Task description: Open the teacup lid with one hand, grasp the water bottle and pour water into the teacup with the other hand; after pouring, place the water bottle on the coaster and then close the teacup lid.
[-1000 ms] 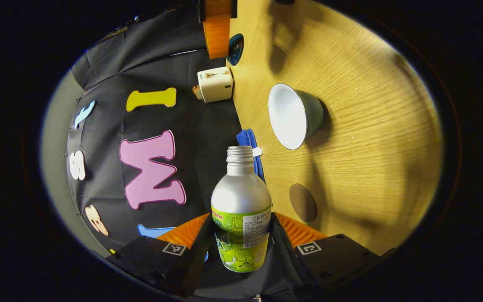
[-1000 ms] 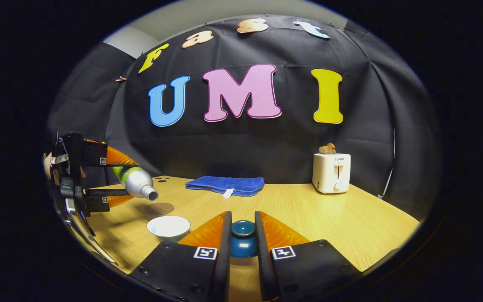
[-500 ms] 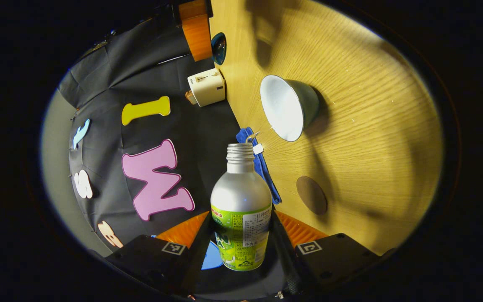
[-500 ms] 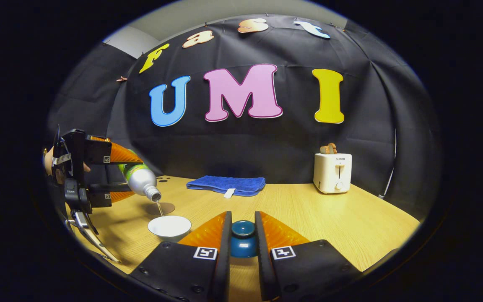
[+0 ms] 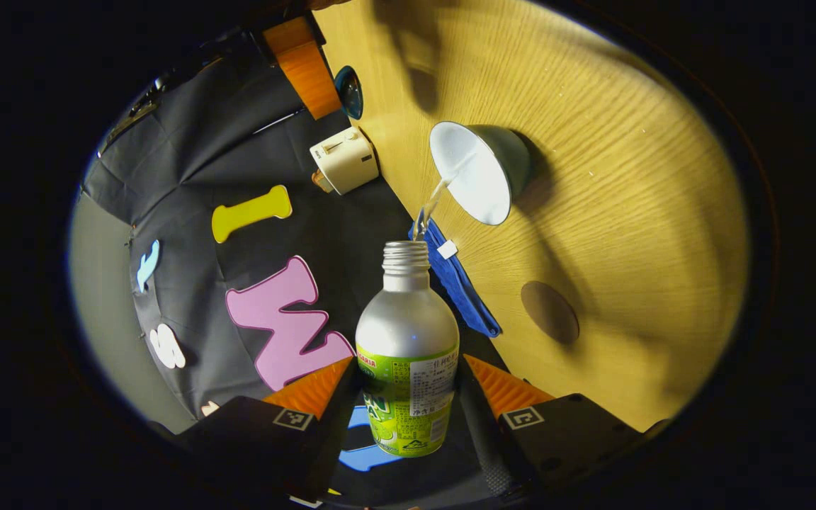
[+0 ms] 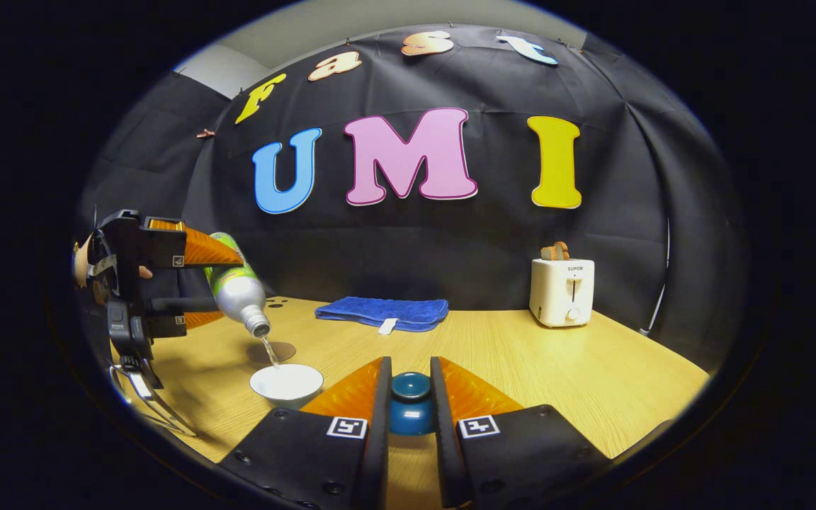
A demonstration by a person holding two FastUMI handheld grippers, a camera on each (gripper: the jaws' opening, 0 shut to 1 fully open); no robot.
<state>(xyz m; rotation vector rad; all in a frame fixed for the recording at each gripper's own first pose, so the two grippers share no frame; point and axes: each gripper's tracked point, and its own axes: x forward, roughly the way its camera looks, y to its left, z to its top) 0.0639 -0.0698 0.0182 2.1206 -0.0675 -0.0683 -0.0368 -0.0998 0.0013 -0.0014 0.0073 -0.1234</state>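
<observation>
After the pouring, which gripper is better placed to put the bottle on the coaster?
Left gripper: it already clamps the water bottle, and the coaster is close. The right gripper holds the teacup lid.

water bottle [image 5: 406, 354] base hidden between tool fingers, teacup lid [image 6: 411, 404] mostly hidden

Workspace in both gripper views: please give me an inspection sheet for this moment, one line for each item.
Surface: wooden table, dry where visible.
Job's things: water bottle tilted, thin stream falling into the open teacup; teacup lid held apart; coaster bare.
Clutter: blue towel; toaster at the back.
Grippers: left gripper shut on the bottle; right gripper shut on the lid.
Cables: nothing seen.
Surroundings: black cloth wall.
</observation>
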